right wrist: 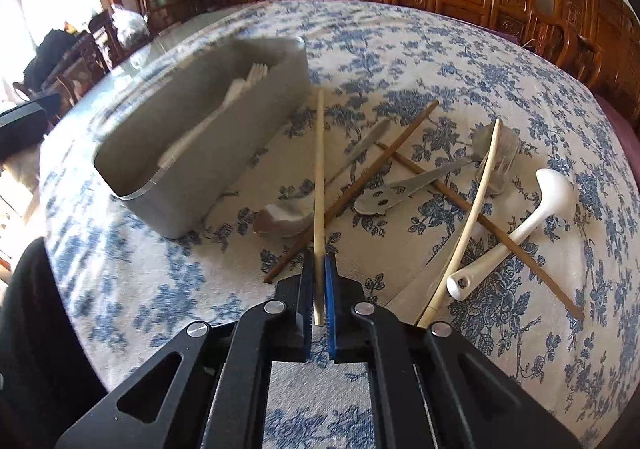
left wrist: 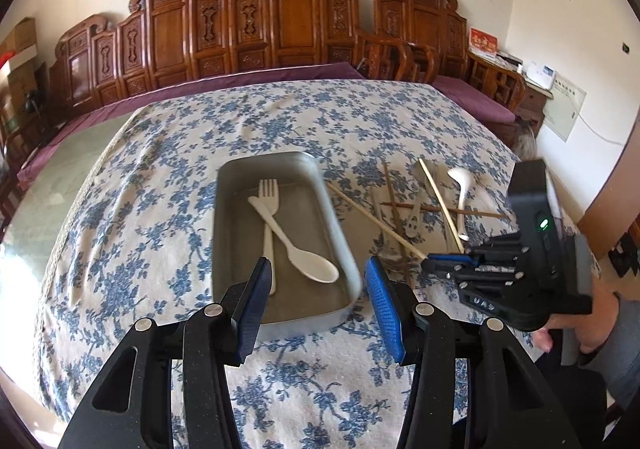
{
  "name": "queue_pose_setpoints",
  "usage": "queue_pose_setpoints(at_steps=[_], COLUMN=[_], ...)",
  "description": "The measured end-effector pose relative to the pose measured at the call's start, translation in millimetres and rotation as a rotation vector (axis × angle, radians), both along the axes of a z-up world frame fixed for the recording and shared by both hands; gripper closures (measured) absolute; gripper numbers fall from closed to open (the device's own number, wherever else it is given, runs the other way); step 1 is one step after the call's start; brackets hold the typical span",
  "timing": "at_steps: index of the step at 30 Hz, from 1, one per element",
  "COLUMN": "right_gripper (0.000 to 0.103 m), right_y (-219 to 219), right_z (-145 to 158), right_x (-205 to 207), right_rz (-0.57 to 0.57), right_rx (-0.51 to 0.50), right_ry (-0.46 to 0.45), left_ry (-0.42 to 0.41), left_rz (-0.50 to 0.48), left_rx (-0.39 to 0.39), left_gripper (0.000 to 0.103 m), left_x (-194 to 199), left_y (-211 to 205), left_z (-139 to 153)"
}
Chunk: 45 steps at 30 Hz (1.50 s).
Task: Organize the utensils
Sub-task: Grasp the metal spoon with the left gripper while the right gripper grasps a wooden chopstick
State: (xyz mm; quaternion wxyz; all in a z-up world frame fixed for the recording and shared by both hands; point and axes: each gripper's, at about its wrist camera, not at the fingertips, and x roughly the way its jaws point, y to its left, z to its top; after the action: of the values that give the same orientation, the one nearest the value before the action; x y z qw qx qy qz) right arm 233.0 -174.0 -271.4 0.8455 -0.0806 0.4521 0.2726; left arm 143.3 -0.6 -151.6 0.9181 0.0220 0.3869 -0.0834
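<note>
Bamboo chopstick (right wrist: 319, 185): clamped near its end in your right gripper (right wrist: 319, 289), long axis pointing straight ahead.
Grey tray (right wrist: 224, 153): ahead-left of that gripper, close.
Left gripper (left wrist: 316, 297): released, empty, over the tray's near end.

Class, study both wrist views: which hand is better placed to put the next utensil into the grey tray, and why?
The right. The right gripper is already shut on the pale chopstick, beside the grey tray. The left gripper hangs open and empty over the tray's near end.
</note>
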Motion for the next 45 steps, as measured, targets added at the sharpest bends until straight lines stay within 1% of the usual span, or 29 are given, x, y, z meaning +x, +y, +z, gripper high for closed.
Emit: queue_pose_setpoints(at_steps=[3, 7, 8, 12, 15, 18, 20, 24, 25, 26, 27, 33, 37, 41, 45], right_gripper=[0.097, 0.097, 0.097, 0.097, 0.097, 0.097, 0.097, 0.097, 0.097, 0.097, 0.097, 0.097, 0.097, 0.097, 0.097], right_y=[-13, -35, -42, -68, -82, -92, -96, -100, -101, -101, -101, -100, -99, -99, -100], right_z=[19, 38, 41, 44, 41, 38, 39, 42, 42, 42, 42, 43, 43, 45, 46], right_x=[-6, -13, -14, -20, -22, -21, -20, -17, -16, -16, -16, -16, -17, -18, -18], right_rz=[-0.009, -0.031, -0.040, -0.073, -0.095, -0.109, -0.116, -0.121, -0.120, -0.119, -0.119, -0.115, -0.113, -0.115, -0.118], right_rx=[0.033, 0.051, 0.053, 0.066, 0.079, 0.089, 0.096, 0.115, 0.116, 0.117, 0.118, 0.121, 0.122, 0.125, 0.129], right_ry=[-0.031, -0.060, -0.065, -0.070, -0.065, -0.062, -0.061, -0.061, -0.061, -0.059, -0.060, -0.058, -0.060, -0.062, -0.061], left_ry=[0.007, 0.014, 0.018, 0.049, 0.094, 0.115, 0.126, 0.135, 0.141, 0.152, 0.162, 0.193, 0.203, 0.213, 0.222], left_rz=[-0.029, -0.081, -0.096, -0.145, -0.160, -0.151, -0.157, -0.179, -0.184, -0.187, -0.189, -0.214, -0.215, -0.218, -0.211], left_rx=[0.019, 0.034, 0.035, 0.058, 0.067, 0.068, 0.081, 0.131, 0.141, 0.153, 0.161, 0.213, 0.230, 0.240, 0.237], left_gripper=[0.056, 0.056, 0.058, 0.066, 0.068, 0.069, 0.069, 0.070, 0.071, 0.075, 0.076, 0.077, 0.077, 0.081, 0.090], left_x=[4, 12, 14, 27, 36, 44, 49, 56, 58, 60, 62, 67, 70, 73, 76], left_y=[-14, -35, -41, -63, -77, -87, -94, -106, -108, -110, -110, -112, -112, -113, -111], left_z=[-4, -10, -12, -26, -41, -52, -58, -67, -69, -73, -75, -87, -91, -94, -96])
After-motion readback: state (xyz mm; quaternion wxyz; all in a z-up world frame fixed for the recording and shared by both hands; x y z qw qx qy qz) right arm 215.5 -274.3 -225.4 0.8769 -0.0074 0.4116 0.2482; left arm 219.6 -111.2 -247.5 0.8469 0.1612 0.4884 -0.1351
